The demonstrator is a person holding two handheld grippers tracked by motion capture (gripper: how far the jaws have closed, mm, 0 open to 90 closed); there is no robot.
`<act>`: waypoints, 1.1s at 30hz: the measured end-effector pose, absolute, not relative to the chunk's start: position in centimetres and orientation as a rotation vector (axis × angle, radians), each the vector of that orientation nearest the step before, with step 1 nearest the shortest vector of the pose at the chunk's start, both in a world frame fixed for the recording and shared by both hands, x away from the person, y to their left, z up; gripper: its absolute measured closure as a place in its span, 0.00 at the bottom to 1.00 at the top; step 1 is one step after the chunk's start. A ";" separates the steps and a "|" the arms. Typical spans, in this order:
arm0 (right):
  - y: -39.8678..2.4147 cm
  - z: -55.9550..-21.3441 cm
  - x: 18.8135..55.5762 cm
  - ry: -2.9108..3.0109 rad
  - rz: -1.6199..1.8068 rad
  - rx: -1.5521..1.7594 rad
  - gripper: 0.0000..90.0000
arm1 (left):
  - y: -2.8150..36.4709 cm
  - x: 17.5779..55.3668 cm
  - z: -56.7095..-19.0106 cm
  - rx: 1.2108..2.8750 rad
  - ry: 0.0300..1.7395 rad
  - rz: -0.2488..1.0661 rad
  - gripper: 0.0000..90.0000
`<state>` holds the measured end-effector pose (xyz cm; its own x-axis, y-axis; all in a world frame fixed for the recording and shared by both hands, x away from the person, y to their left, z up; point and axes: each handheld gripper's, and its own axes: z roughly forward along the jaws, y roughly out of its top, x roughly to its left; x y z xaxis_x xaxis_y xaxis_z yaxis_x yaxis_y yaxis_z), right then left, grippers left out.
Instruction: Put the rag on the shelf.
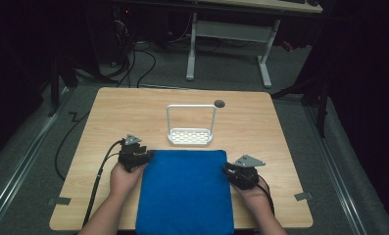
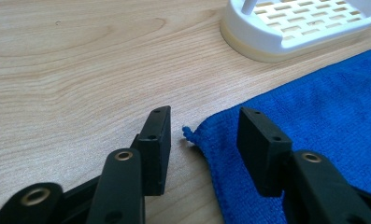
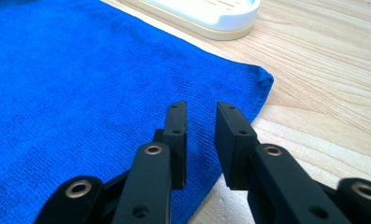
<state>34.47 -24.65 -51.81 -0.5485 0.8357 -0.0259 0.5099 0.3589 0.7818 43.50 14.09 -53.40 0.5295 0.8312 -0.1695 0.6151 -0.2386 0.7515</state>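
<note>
Blue microfiber cloth (image 1: 184, 191) lies flat at the table's (image 1: 109, 122) near edge, long axis running toward the person. Left gripper (image 2: 204, 135) straddles its far-left corner, jaws apart, not pinching; right gripper (image 3: 201, 122) hovers released over the far-right corner. White soap dish rack (image 1: 190, 135) sits just beyond, close.

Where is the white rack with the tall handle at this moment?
In the high view the white rack stands upright near the middle of the wooden table, just beyond the far edge of the blue towel, close to it.
</note>
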 end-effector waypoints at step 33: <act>-23.4 -52.8 41.1 2.185 0.922 1.348 0.97 | 13.8 43.3 -53.5 2.008 1.117 0.336 0.97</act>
<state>41.08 -23.41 -52.78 -0.4477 0.8942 -0.0022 0.6222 0.3133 0.7174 43.27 13.76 -53.47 0.5756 0.8056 -0.1406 0.5939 -0.2936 0.7491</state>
